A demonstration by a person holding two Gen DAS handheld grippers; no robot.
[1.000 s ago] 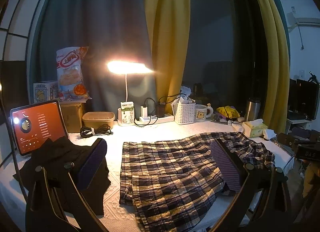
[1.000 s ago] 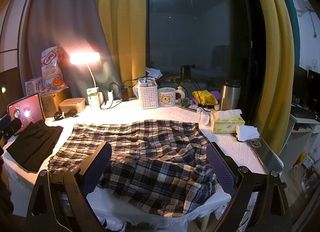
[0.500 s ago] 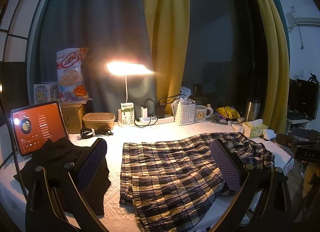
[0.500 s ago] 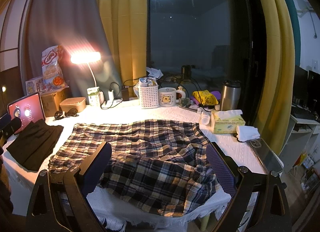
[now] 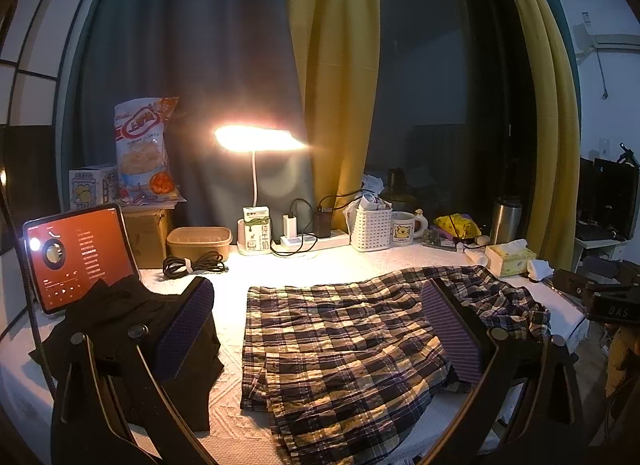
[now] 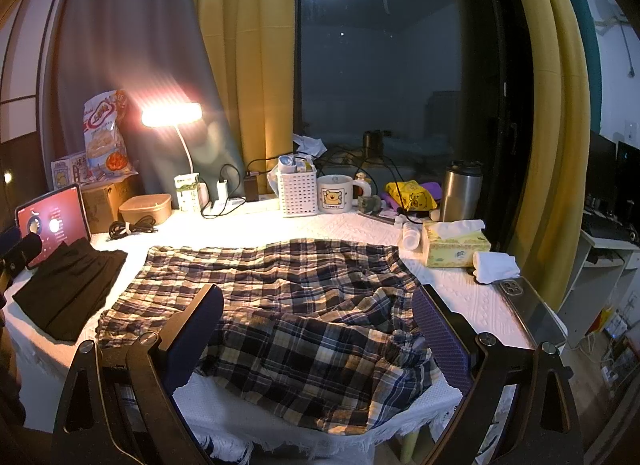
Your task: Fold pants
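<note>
Plaid pants (image 6: 288,305) lie spread and rumpled on the white tablecloth (image 6: 332,229), our landmark. We hold the left gripper (image 5: 316,329) above their near edge, fingers wide and holding nothing; the right gripper (image 6: 320,329) hangs likewise, wide apart, over their crumpled near side. Left of the pants we see a black garment (image 6: 68,289), with a tablet (image 5: 80,257) behind it. Beyond the pants stand a mug (image 6: 336,193) and a lit lamp (image 5: 256,139).
</note>
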